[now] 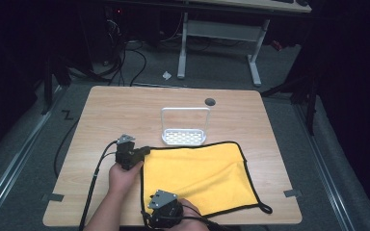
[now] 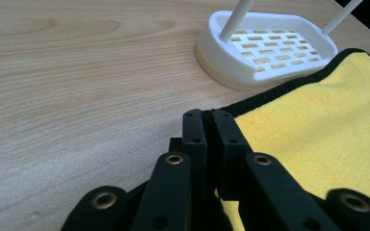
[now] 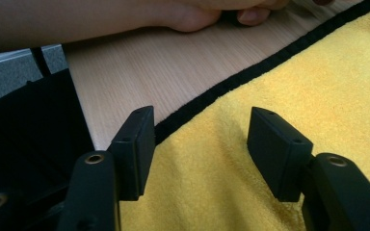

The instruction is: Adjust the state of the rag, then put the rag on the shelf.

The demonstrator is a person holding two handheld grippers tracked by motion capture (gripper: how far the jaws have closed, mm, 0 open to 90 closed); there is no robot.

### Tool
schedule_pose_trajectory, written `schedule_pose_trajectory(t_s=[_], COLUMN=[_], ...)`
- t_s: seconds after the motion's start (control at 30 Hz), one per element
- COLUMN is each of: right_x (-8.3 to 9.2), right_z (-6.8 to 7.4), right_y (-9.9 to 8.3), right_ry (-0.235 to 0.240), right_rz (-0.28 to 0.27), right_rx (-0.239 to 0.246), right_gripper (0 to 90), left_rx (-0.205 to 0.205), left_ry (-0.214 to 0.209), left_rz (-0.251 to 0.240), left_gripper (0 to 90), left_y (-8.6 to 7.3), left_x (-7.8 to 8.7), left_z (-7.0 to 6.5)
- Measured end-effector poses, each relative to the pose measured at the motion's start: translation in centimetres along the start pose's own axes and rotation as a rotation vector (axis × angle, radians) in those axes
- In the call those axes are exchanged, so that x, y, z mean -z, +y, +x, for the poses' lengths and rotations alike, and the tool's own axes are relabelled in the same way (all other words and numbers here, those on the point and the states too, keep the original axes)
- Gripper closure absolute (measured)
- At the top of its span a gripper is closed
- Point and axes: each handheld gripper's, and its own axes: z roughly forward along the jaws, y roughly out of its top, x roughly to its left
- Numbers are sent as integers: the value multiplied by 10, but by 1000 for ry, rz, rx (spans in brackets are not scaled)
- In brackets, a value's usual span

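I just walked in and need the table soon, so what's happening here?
A person is working a yellow cloth spread flat on the wooden table with hand-held tongs. The left tongs are shut on the cloth's black-trimmed far left corner, beside a white slotted rack. The right tongs are open over the cloth's near left edge, with nothing pinched yet. The cloth is not folded so far.

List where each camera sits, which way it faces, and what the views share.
High view: above the table, looking forward and down; forearms and both grippers enter at the bottom.
Left gripper view: rides the left gripper, shut on the yellow cloth corner, facing the white rack.
Right gripper view: rides the right gripper, open above the cloth edge; a hand behind.
Shared: cloth and table.
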Motion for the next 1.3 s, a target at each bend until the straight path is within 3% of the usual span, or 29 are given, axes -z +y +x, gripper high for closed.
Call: schedule_pose_trajectory(t_s=[0.13, 0.23, 0.43, 0.67, 0.83, 0.93, 0.97, 1.0, 1.07, 1.3], right_x=[6, 7, -7, -5, -2, 6, 9, 12, 19, 18], right_z=[5, 7, 8, 8, 7, 12, 13, 14, 17, 37], right_y=[3, 6, 2, 1, 0, 5, 8, 10, 18, 56], right_ry=[-23, 8, 21, -21, -46, -47, -45, -43, -39, -5], right_rz=[-26, -31, 40, 30, 30, -1, -17, -27, -56, -130], right_rx=[20, 8, 10, 47, 76, 90, 93, 97, 102, 150], right_gripper=[439, 464, 457, 745, 817, 817, 817, 816, 815, 813], left_rx=[-2, 4, 1, -9, 0, 30, 52, 99, 141, 149], left_ry=[0, -1, -2, -4, -15, -40, -48, -66, -81, -12], left_rz=[0, 1, 4, -2, -7, -60, -76, -109, -144, -219], left_gripper=[847, 847, 848, 849, 850, 855, 856, 857, 858, 858], left_y=[0, 0, 0, 0, 0, -1, -1, -2, -2, 10], left_x=[0, 0, 0, 0, 2, 10, 14, 20, 30, 84], left_z=[0, 0, 0, 0, 0, 4, 6, 11, 15, 33])
